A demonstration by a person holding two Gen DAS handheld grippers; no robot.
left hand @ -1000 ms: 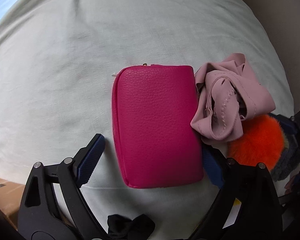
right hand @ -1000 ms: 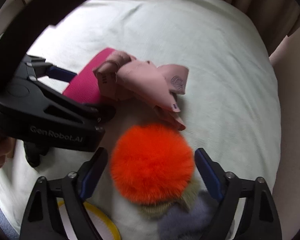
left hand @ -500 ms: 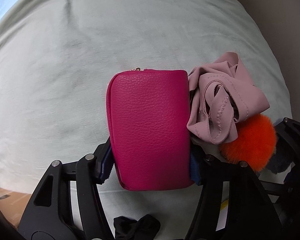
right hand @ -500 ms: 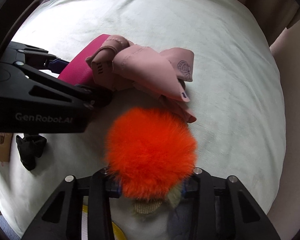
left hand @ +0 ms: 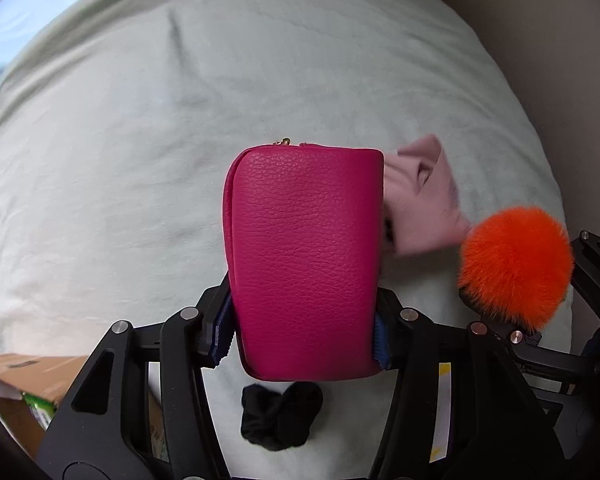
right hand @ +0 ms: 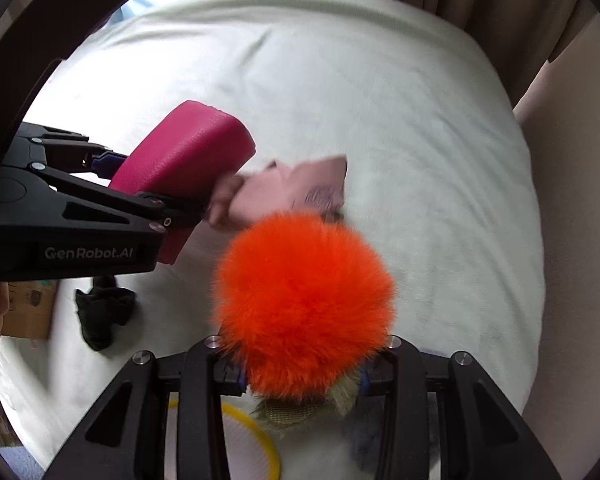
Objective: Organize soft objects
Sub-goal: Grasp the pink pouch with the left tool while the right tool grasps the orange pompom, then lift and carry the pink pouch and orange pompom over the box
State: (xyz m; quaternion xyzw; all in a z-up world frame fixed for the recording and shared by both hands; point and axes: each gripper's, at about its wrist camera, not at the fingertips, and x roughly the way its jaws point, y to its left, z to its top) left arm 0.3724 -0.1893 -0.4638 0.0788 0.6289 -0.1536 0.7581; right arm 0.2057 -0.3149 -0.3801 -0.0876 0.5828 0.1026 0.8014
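A magenta leather pouch hangs just above the pale bed cover. My left gripper grips its near end, and the jaws are still closing, blue pads pressed on both sides. A fluffy orange pom-pom is pinched between the pads of my right gripper, lifted off the cover, with a beige knit piece hanging under it. The pom-pom also shows at the right of the left wrist view. A crumpled pink cloth, blurred, lies between the pouch and the pom-pom.
A small black cloth lies on the cover below the pouch. A yellow-rimmed disc and a grey fuzzy item sit near the front edge. A cardboard box stands off the left side. Brown curtains hang behind.
Both grippers went from wide open to closed, the left on the pouch and the right on the pom-pom, and both have risen with them. The pink cloth has shifted and flattened.
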